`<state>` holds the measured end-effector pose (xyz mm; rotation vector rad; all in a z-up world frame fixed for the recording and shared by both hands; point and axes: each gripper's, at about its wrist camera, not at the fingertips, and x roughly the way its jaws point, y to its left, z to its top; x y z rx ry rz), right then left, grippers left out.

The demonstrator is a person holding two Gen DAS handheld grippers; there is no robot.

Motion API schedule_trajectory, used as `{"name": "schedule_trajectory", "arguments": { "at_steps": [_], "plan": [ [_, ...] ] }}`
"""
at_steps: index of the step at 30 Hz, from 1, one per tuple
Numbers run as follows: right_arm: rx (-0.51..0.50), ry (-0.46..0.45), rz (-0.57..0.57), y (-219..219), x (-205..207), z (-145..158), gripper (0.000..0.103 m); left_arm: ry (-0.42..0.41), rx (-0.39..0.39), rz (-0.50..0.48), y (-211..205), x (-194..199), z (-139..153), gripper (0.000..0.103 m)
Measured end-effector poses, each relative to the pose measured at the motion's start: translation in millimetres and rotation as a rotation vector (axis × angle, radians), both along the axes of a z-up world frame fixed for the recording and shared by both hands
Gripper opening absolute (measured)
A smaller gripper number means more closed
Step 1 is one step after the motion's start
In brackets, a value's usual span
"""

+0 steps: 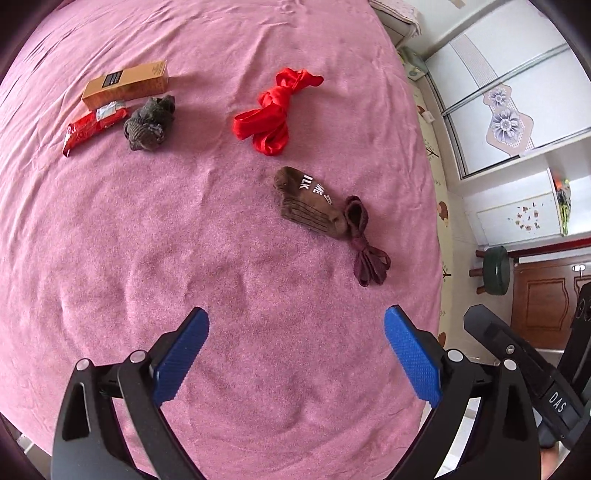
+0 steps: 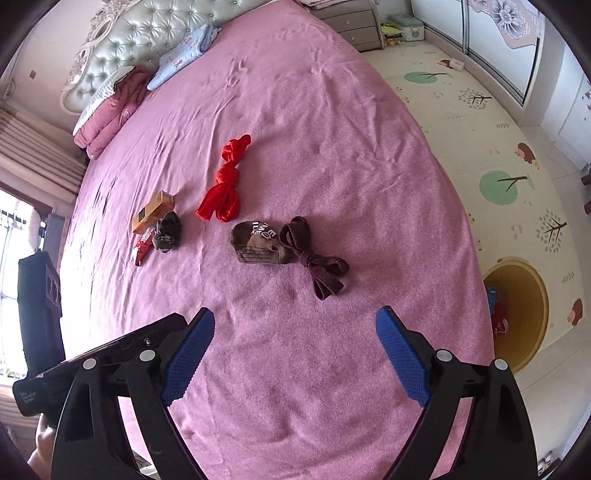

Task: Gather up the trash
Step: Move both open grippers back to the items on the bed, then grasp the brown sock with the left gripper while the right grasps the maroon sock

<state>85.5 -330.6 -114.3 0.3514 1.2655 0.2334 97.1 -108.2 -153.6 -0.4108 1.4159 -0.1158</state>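
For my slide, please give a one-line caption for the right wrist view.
Open right gripper hovers over a pink bed strewn with socks, a red ribbon and wrappers; yellow bin beside.

Home bedroom. Bed (image 2: 332,129) with pink sheet; tufted headboard (image 2: 147,33) and folded quilt (image 2: 110,110) at its far end. Beside bed: patterned play mat (image 2: 498,147), sliding-door wardrobe (image 1: 498,110), small stool (image 1: 495,269).

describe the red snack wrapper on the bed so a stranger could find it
On the pink bedspread, look at the cluster beside the orange cardboard box. The glossy red foil wrapper lies flat against that box, next to a balled dark grey sock; only it is shiny and crinkled.
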Motion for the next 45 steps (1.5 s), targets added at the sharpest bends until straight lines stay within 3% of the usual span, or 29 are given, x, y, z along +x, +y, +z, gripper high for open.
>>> {"name": "schedule_trajectory", "arguments": {
  "at_steps": [4, 8, 16, 20, 23, 24, 25, 29, 34, 43, 45],
  "plan": [
    [-0.024, 0.018, 0.044, 6.1, 18.6, -19.7, 0.078, 0.049, -0.035, 0.062, 7.1, 11.6, -20.2, 0.096],
    [-0.03, 0.05, 0.105, 11.3, 37.2, -45.7, 0.067, 0.088, -0.075, 0.102, 8.1, 24.3, -40.1, 0.097],
    [-0.074, 0.08, 0.253, 34.8, 65.0, -92.3, 0.056, 0.158, -0.085, 0.131, 0.1, 49.1, -78.8, 0.097],
    [-0.099, 0.104, 0.277, 40.7, 74.0, -113.2, 0.055, 0.186, -0.087, 0.137, -5.6, 56.0, -94.8, 0.098],
    [-0.109, 0.119, 0.275, 41.2, 77.2, -125.4, 0.046, 0.205, -0.086, 0.144, -8.4, 60.5, -103.7, 0.098],
    [-0.125, 0.12, 0.272, 40.3, 77.8, -127.5, 0.038, 0.21, -0.085, 0.149, -9.7, 62.2, -105.9, 0.098],
    [-0.114, 0.122, 0.267, 38.3, 78.2, -128.2, 0.037, 0.214, -0.088, 0.15, -10.9, 64.1, -108.0, 0.098],
    [0.016, 0.136, 0.186, 19.6, 78.9, -121.6, 0.021, 0.224, -0.08, 0.151, -15.1, 76.4, -114.6, 0.099],
    [0.105, 0.134, 0.107, -0.6, 76.4, -108.8, 0.019, 0.238, -0.051, 0.167, -22.7, 93.1, -121.6, 0.099],
    [0.143, 0.125, 0.064, -14.5, 71.4, -98.4, 0.018, 0.309, 0.143, 0.176, -52.4, 114.9, -135.8, 0.098],
    [0.14, 0.127, 0.066, -14.5, 70.4, -97.5, 0.018, 0.292, 0.168, 0.178, -61.5, 115.9, -133.4, 0.091]
  ]
}}
